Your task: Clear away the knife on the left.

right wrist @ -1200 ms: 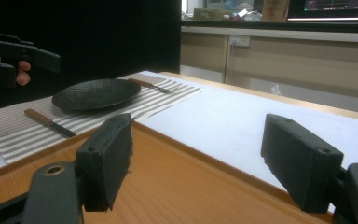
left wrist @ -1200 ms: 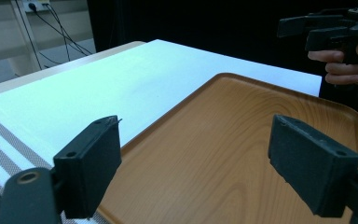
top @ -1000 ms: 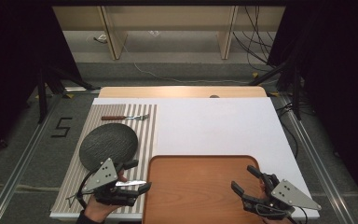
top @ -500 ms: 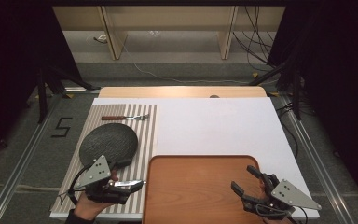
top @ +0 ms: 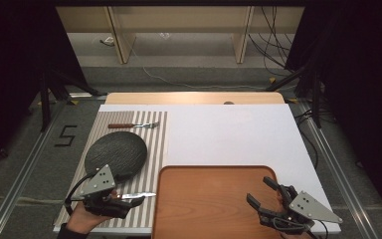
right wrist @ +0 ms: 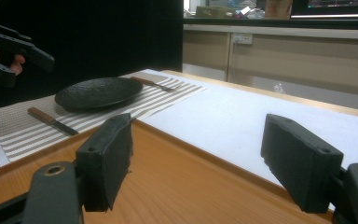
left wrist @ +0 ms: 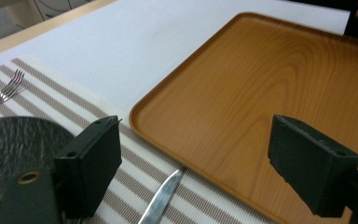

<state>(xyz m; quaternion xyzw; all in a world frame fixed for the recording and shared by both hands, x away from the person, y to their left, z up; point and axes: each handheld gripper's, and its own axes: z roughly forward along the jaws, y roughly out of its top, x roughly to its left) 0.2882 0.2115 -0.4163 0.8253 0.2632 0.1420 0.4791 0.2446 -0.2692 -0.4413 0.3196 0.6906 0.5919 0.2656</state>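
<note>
White surface, striped mat lower left of frame. We see knife lying on mat beneath left tongs, released; right tongs released over tray.

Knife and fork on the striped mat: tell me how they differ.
The knife lies on the mat's near end, beside the tray and under the open left gripper; the fork lies at the far end, beyond the plate. The knife ends in a blade, the fork in tines. Both have brown handles.
</note>
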